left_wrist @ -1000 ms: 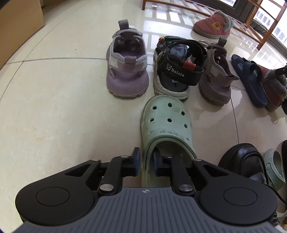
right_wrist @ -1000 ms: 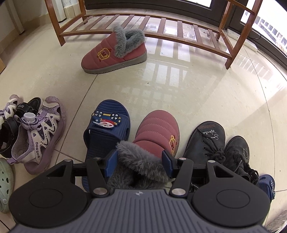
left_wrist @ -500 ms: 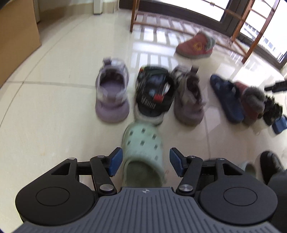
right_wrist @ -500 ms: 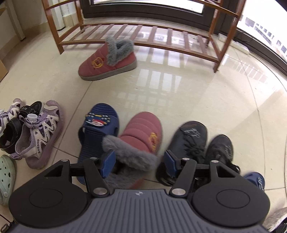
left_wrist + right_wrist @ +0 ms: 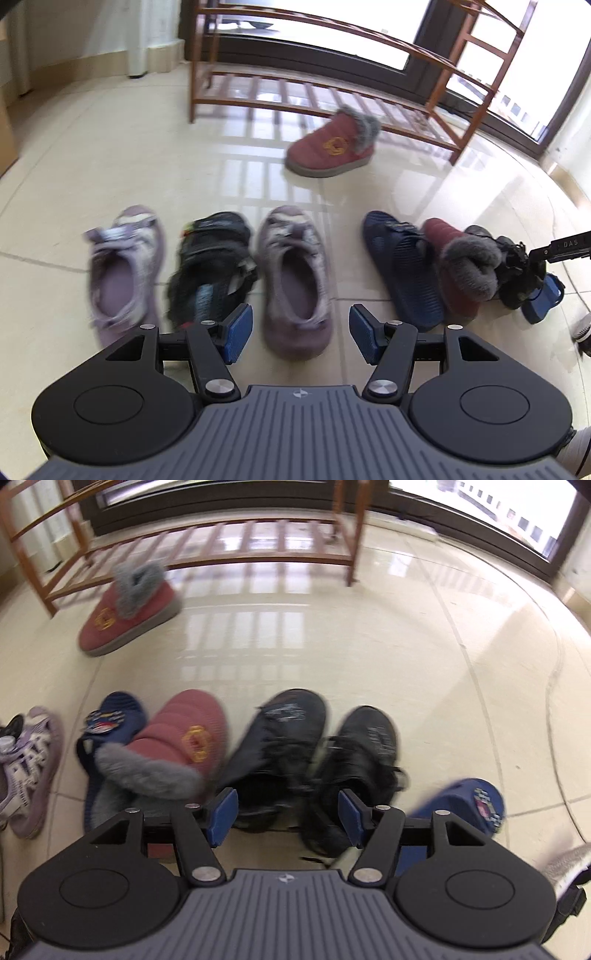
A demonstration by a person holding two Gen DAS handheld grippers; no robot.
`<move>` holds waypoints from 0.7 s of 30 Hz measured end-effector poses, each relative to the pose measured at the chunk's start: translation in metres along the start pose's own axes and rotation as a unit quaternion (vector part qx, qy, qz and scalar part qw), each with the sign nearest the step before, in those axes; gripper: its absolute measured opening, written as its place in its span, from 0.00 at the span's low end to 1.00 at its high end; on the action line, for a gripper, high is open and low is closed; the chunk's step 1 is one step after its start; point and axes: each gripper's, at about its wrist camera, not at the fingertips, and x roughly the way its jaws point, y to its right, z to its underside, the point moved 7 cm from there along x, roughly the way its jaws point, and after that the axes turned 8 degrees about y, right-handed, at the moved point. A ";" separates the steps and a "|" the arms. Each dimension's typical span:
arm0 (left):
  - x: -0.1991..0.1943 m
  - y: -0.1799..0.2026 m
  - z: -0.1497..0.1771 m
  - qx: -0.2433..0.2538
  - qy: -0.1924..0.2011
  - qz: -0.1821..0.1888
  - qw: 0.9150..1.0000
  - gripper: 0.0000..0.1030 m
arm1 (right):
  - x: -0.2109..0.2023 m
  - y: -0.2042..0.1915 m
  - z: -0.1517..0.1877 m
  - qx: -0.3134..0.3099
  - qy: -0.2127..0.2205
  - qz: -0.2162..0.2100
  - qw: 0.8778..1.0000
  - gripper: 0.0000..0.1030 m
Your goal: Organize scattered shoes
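My left gripper (image 5: 301,334) is open and empty, raised above a row of shoes on the floor: a lilac sneaker (image 5: 123,273), a black sandal (image 5: 212,264), a second lilac sneaker (image 5: 295,277), a blue slide (image 5: 404,269) and a red fur-lined slipper (image 5: 461,258). My right gripper (image 5: 284,818) is open and empty above two black lace-up shoes (image 5: 280,746) (image 5: 354,764), with the red slipper (image 5: 173,746) to its left and a blue slide (image 5: 465,808) to its right. The matching red slipper (image 5: 334,146) lies apart by the rack.
A wooden shoe rack (image 5: 332,85) stands at the back by the window and also shows in the right wrist view (image 5: 221,542). Pale tiled floor (image 5: 92,155) lies between the shoe row and the rack.
My left gripper let go of the green clog, opened wide and lifted back; the clog is out of view. My right gripper released the red slipper and shifted right over the black shoes.
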 end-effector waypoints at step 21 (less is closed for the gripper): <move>0.085 0.064 -0.011 0.036 -0.020 0.003 0.999 0.58 | 0.057 0.168 0.067 0.140 -0.039 0.157 0.977 0.57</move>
